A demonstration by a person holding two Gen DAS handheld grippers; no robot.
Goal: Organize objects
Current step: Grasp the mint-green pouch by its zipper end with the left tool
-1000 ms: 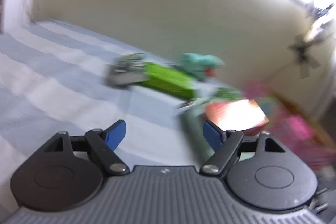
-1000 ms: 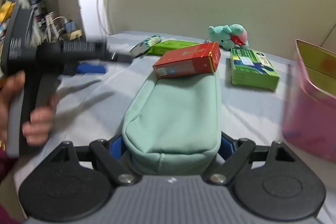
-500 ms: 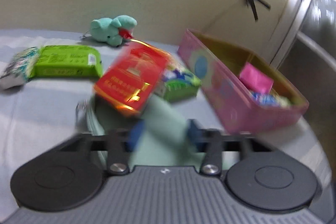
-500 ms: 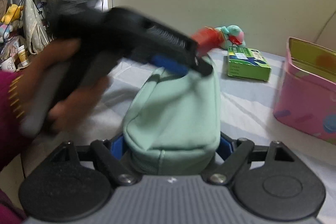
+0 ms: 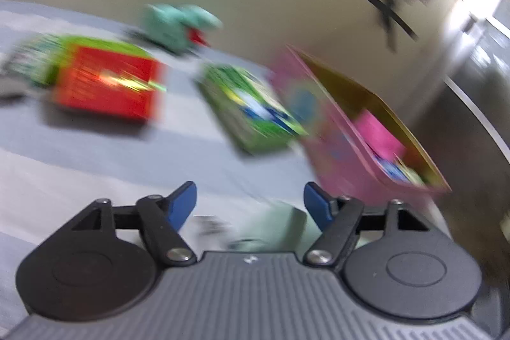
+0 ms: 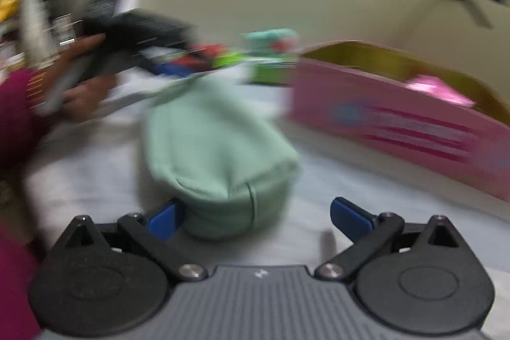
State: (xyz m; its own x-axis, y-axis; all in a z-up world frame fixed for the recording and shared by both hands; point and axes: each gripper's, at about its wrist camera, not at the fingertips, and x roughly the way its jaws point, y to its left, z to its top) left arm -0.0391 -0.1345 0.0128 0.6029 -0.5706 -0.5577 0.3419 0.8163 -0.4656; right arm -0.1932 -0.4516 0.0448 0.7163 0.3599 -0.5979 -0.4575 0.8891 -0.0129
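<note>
Both views are motion-blurred. A mint green pouch (image 6: 216, 155) lies on the striped bed in front of my right gripper (image 6: 255, 219), which is open; the pouch's near end touches the left finger and is apart from the right one. My left gripper (image 5: 250, 206) is open and empty above the bed, with the pouch's edge (image 5: 277, 228) low between its fingers. A red box (image 5: 108, 85) lies on the bed to the left. A green box (image 5: 255, 113) lies beside the pink box (image 5: 360, 129).
The pink box (image 6: 398, 120) is open and holds a pink packet and other items. A teal plush toy (image 5: 181, 24) and a green packet (image 5: 41, 59) lie near the wall. The left hand and its gripper (image 6: 105, 53) show at the left.
The red box has gone from the top of the pouch to the bed. My left gripper has opened and pulled back. My right gripper has opened off the pouch and swung right.
</note>
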